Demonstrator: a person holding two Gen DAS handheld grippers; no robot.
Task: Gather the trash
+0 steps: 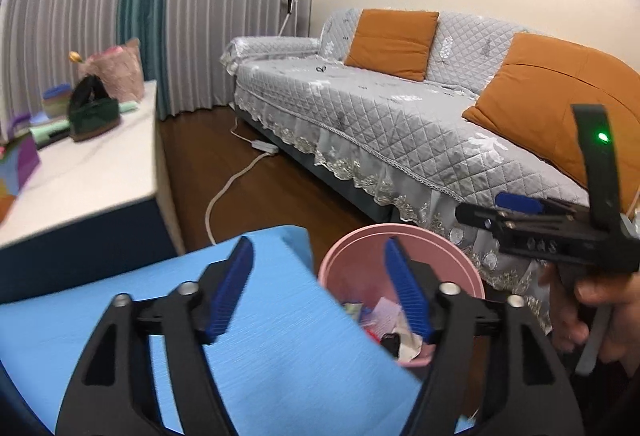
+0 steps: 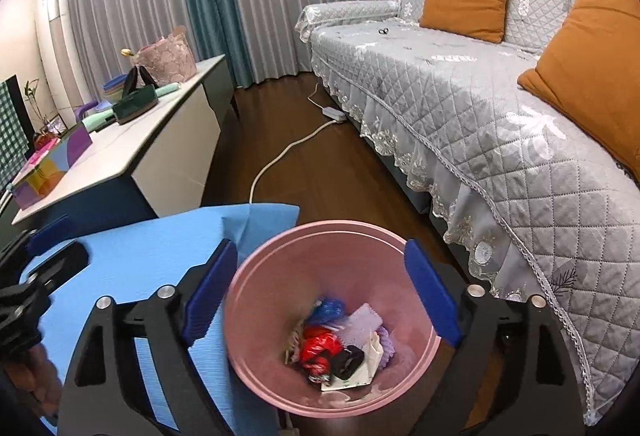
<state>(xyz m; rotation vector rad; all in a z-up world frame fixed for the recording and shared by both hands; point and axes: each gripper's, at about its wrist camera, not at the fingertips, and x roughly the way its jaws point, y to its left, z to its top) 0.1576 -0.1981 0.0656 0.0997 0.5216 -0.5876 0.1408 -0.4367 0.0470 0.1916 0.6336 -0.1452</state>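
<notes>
A pink waste bin (image 2: 256,320) stands on the wood floor beside a blue-covered surface (image 2: 132,260). Several pieces of trash (image 2: 340,348) lie in its bottom: red, blue, black, white and purple scraps. My right gripper (image 2: 320,296) is open and empty, directly above the bin's mouth. My left gripper (image 1: 320,288) is open and empty, over the edge of the blue surface (image 1: 260,356) and the bin's rim (image 1: 452,256). The trash (image 1: 384,320) also shows there. The right gripper's body (image 1: 540,228) appears at the right of the left wrist view.
A grey quilted sofa (image 2: 480,96) with orange cushions (image 2: 464,0) runs along the right. A white low cabinet (image 2: 132,148) with bags and boxes stands at the left. A white power cord (image 2: 288,152) lies on the floor between them.
</notes>
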